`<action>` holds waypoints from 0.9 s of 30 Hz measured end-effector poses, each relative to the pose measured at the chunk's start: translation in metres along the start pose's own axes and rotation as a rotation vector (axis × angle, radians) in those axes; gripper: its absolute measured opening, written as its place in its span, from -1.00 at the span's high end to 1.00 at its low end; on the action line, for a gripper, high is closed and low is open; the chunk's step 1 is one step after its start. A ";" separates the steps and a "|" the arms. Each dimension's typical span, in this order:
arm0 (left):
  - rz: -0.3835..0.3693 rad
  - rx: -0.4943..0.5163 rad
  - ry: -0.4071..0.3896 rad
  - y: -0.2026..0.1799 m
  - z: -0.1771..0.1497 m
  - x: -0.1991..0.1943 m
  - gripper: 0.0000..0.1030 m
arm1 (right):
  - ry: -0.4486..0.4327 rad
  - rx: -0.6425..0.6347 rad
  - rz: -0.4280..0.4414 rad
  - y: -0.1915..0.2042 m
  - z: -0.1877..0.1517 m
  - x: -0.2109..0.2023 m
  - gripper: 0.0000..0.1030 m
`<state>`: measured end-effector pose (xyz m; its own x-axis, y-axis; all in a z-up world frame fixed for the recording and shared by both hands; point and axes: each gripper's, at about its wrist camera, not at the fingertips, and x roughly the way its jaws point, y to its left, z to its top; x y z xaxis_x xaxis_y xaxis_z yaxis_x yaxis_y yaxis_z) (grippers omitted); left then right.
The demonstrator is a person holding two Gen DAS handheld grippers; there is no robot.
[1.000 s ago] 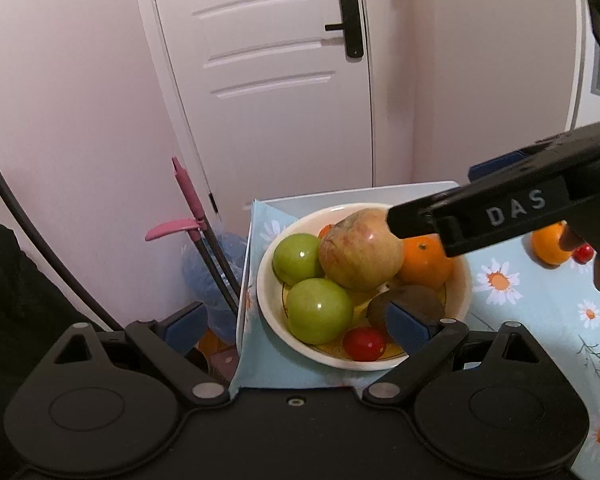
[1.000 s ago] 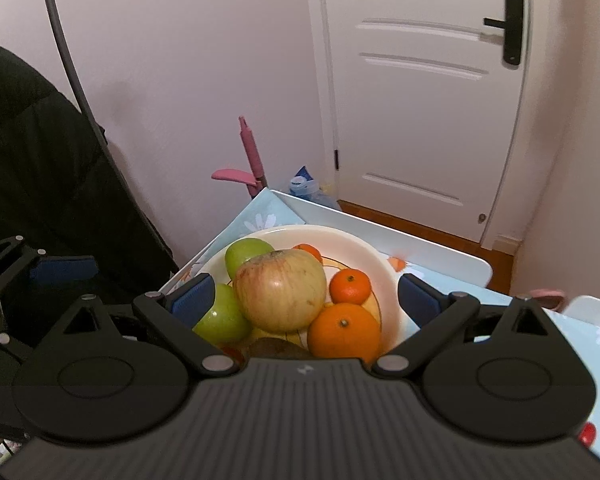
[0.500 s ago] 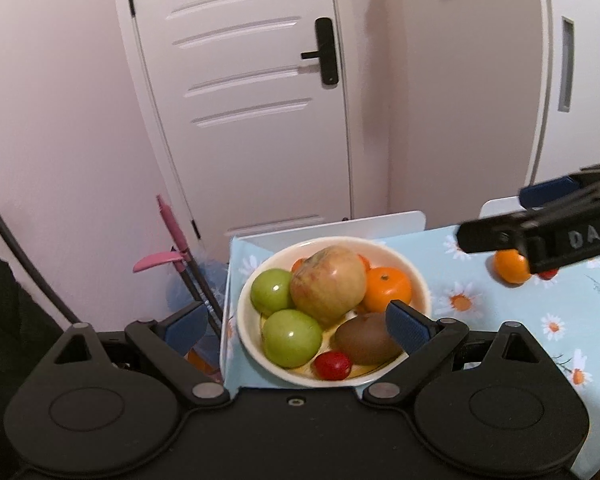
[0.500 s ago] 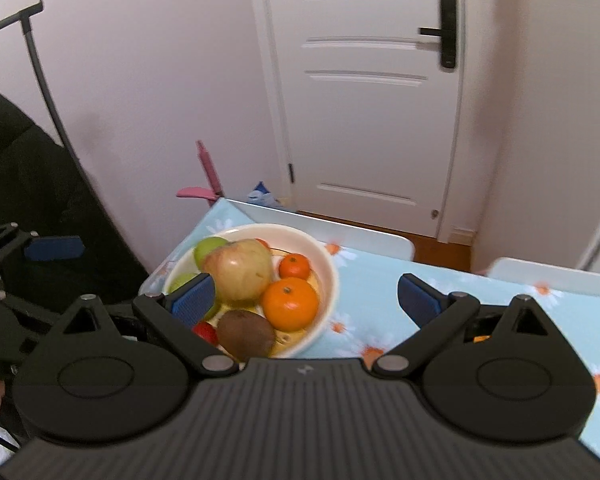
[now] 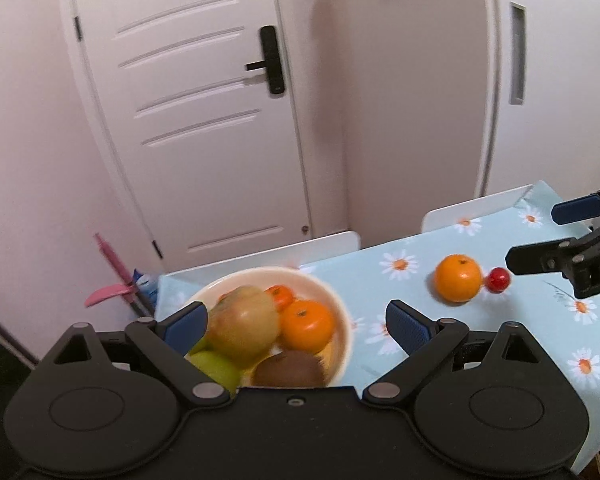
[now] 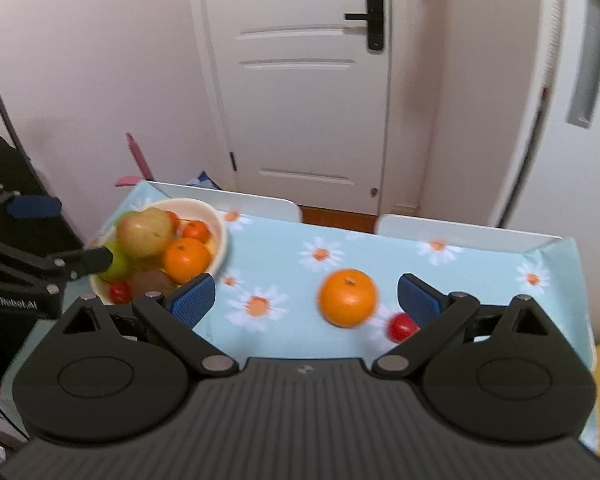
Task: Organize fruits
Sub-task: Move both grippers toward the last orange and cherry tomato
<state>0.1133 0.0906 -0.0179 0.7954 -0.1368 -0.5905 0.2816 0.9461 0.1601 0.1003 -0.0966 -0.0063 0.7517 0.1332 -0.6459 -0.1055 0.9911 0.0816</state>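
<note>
Meanwhile, my two grippers hang over the counter (image 6: 284,248), whose daisy-print blue cloth runs to white raised edges at the far side, with a white panelled door (image 6: 300,92) beyond. My left gripper (image 5: 296,322) is spread wide with nothing between its ribbed blue pads, poised above the round cream bowl (image 5: 342,320) near the counter's left corner. My right gripper (image 6: 305,295) is equally wide apart and empty. Heaped in the bowl are a large yellow-red apple (image 5: 246,326), green apples (image 5: 216,368), a fuzzy brown kiwi (image 5: 290,368), two oranges and, seen from the right wrist, a small red tomato (image 6: 120,291). Out on open cloth, well apart from the bowl, a smooth loose orange (image 6: 348,297) sits just beside a glossy cherry tomato (image 6: 402,328), with bare counter around them. White lettering on the left gripper's body reads "GenRobot.AI".
</note>
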 end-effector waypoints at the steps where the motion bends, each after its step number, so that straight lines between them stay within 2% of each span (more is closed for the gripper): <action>1: -0.009 0.008 0.001 -0.007 0.003 0.002 -0.91 | 0.006 -0.002 -0.007 -0.007 -0.002 0.000 -1.00; 14: -0.132 0.058 0.073 -0.072 0.023 0.069 -0.91 | 0.100 -0.037 -0.056 -0.081 -0.035 0.030 -1.00; 22: -0.215 0.101 0.118 -0.109 0.026 0.126 -0.90 | 0.159 -0.053 -0.033 -0.102 -0.056 0.064 -1.00; 27: -0.254 0.126 0.138 -0.127 0.027 0.155 -0.76 | 0.181 -0.056 -0.017 -0.108 -0.061 0.078 -1.00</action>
<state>0.2158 -0.0584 -0.1083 0.6135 -0.3146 -0.7243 0.5325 0.8421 0.0853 0.1307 -0.1933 -0.1115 0.6249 0.1084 -0.7731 -0.1343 0.9905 0.0304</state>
